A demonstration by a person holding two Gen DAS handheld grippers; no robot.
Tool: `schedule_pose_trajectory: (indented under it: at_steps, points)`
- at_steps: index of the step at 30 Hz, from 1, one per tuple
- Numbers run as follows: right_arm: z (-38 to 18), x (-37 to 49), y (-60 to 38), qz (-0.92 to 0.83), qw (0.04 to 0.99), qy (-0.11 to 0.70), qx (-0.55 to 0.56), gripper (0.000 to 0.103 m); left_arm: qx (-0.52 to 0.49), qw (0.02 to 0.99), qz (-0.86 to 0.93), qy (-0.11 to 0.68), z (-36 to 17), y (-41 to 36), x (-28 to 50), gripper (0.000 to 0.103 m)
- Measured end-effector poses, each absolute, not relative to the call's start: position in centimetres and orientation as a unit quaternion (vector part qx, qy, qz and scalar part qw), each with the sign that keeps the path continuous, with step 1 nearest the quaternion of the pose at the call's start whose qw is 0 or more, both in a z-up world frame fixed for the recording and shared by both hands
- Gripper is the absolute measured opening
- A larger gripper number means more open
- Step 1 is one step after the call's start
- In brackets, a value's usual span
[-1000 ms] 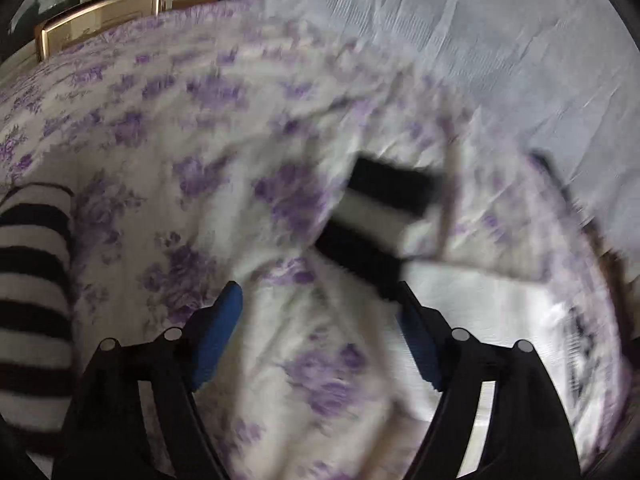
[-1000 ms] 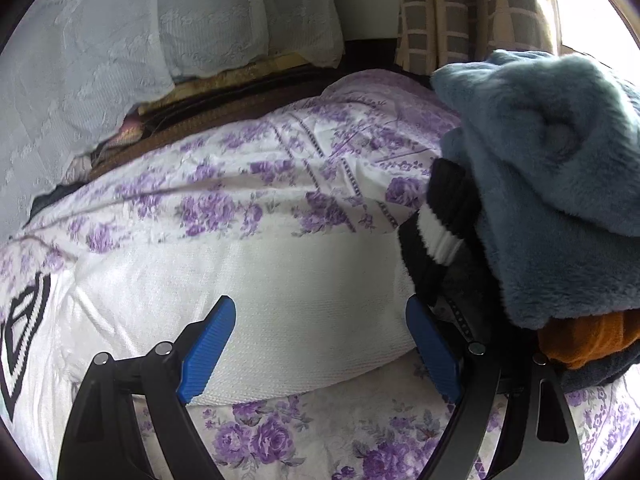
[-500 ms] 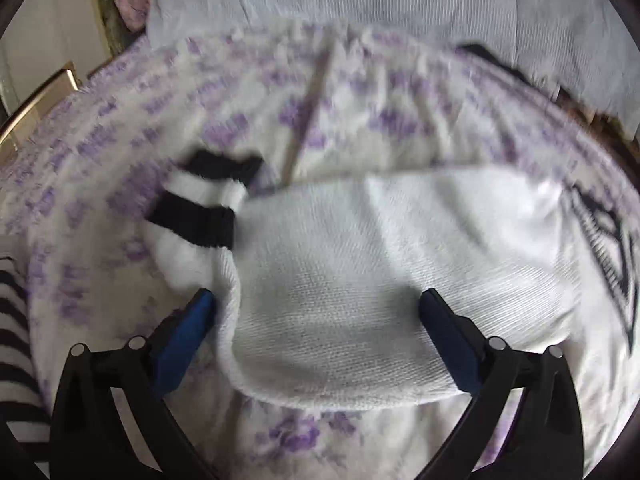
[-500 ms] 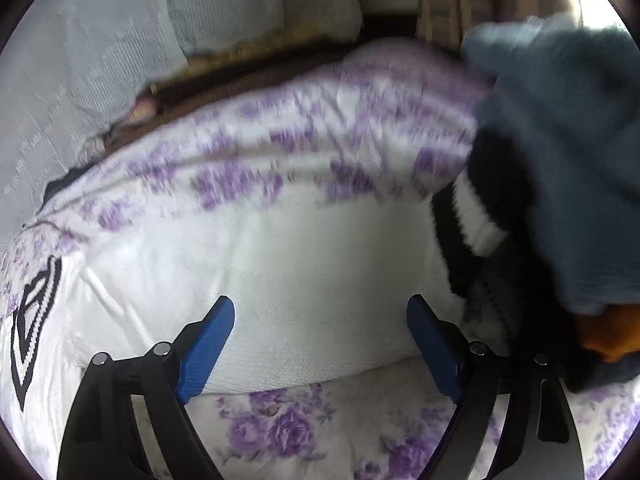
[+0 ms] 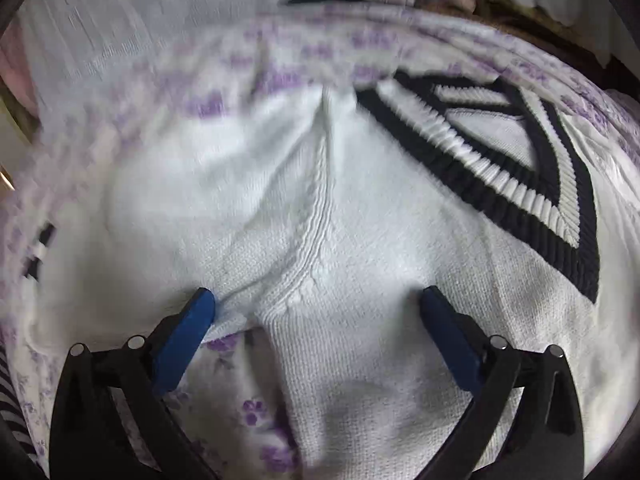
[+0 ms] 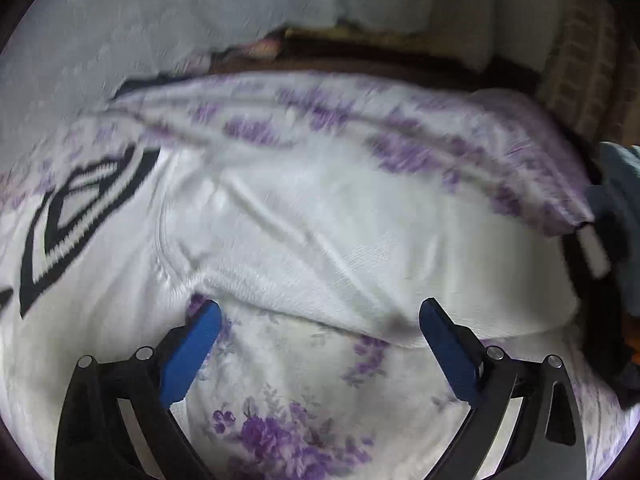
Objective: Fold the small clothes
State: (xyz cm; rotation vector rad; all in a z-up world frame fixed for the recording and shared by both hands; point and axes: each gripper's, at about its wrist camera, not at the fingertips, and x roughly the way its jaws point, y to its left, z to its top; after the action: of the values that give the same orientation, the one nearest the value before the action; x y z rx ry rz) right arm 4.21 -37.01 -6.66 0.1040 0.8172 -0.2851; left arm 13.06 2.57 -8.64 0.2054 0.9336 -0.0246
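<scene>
While a white sweater (image 5: 360, 216) with a black-trimmed collar (image 5: 500, 176) lay spread on the floral bed (image 6: 280, 432), sleeves seemingly unfolded, both the left gripper (image 5: 316, 304) and the right gripper (image 6: 320, 312) were held wide apart, the right's fingers still widening, nothing gripped.

White sweater (image 5: 360, 240): knitted cloth, matt, fine looped texture, with a raised ribbed seam down the shoulder. V-neck collar (image 5: 492, 168): thick ribbed knit in black and white bands, coarser than the body. Bedsheet (image 6: 288, 432): thin woven cloth, smooth and matt, printed with purple flowers, lightly creased. Pale curtain (image 6: 160, 12) behind: light cloth with a faint woven pattern, matt. Left gripper (image 5: 316, 304) and right gripper (image 6: 320, 312): black frames of hard matt plastic, 2 small shiny metal pin heads on each arm. Blue pads (image 6: 188, 356): smooth, slightly satin plastic or rubber. Grey-blue heap (image 6: 624, 200) at far right: soft cloth, too blurred for more.
</scene>
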Motion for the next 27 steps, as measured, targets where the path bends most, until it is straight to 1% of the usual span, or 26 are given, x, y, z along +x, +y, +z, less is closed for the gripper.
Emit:
schedule_pose_trajectory:
  at_steps: [1, 2, 5, 7, 9, 11, 12, 16, 19, 20, 21, 22, 23, 25, 27]
  points:
    - [-6.0, 3.6, -36.6, -0.13, 0.913, 0.382, 0.055, 0.099, 0.135, 0.893, -0.008, 0.43, -7.9, 1.5, 11.9, 0.099]
    - [-5.3, 3.0, -36.1, -0.112, 0.919, 0.373, 0.062, 0.099, 0.148, 0.896, -0.016, 0.418, -7.4, 0.9, 11.2, 0.099]
    - [-4.1, 1.1, -32.5, -0.038, 0.93, 0.359, 0.068, 0.099, 0.151, 0.914, -0.044, 0.373, -5.8, -0.6, 7.4, 0.099]
    - [-4.5, 0.8, -29.6, 0.012, 0.924, 0.376, 0.06, 0.099, 0.153, 0.915, -0.068, 0.368, -5.6, -1.4, 5.3, 0.099]
    - [-5.9, 0.0, -27.0, 0.061, 0.907, 0.413, 0.047, 0.099, 0.166, 0.908, -0.091, 0.373, -6.5, -2.6, 3.1, 0.099]
    - [-8.1, -0.6, -24.6, 0.076, 0.886, 0.457, 0.004, 0.1, 0.191, 0.891, -0.101, 0.399, -8.4, -3.5, 2.5, 0.099]
    - [-8.4, -1.0, -24.0, 0.069, 0.89, 0.45, -0.017, 0.1, 0.193, 0.887, -0.099, 0.407, -8.9, -3.5, 2.8, 0.099]
    - [-7.4, -1.8, -25.0, 0.051, 0.903, 0.427, 0.017, 0.099, 0.132, 0.881, -0.114, 0.439, -9.2, -1.2, 3.7, 0.099]
    - [-5.5, -4.1, -26.4, 0.056, 0.924, 0.376, 0.048, 0.1, 0.112, 0.887, -0.117, 0.433, -8.4, -0.5, 3.1, 0.099]
    - [-5.5, -4.5, -26.6, 0.066, 0.923, 0.375, 0.056, 0.1, 0.113, 0.891, -0.118, 0.424, -8.1, -0.5, 2.8, 0.099]
    - [-6.0, -4.5, -26.5, 0.072, 0.917, 0.389, 0.06, 0.1, 0.121, 0.892, -0.12, 0.419, -8.0, -0.8, 2.6, 0.099]
    - [-7.4, -3.9, -26.4, 0.074, 0.899, 0.427, 0.057, 0.1, 0.133, 0.891, -0.12, 0.418, -8.1, -1.2, 2.7, 0.099]
    - [-8.2, -3.5, -26.0, 0.069, 0.89, 0.448, 0.044, 0.1, 0.142, 0.889, -0.117, 0.42, -8.1, -1.6, 2.9, 0.099]
    - [-8.0, -3.8, -25.4, 0.059, 0.896, 0.439, 0.021, 0.1, 0.143, 0.887, -0.117, 0.423, -8.4, -1.7, 3.0, 0.099]
    - [-8.2, -3.9, -25.4, 0.06, 0.894, 0.443, 0.022, 0.1, 0.137, 0.886, -0.12, 0.426, -8.4, -1.5, 3.0, 0.099]
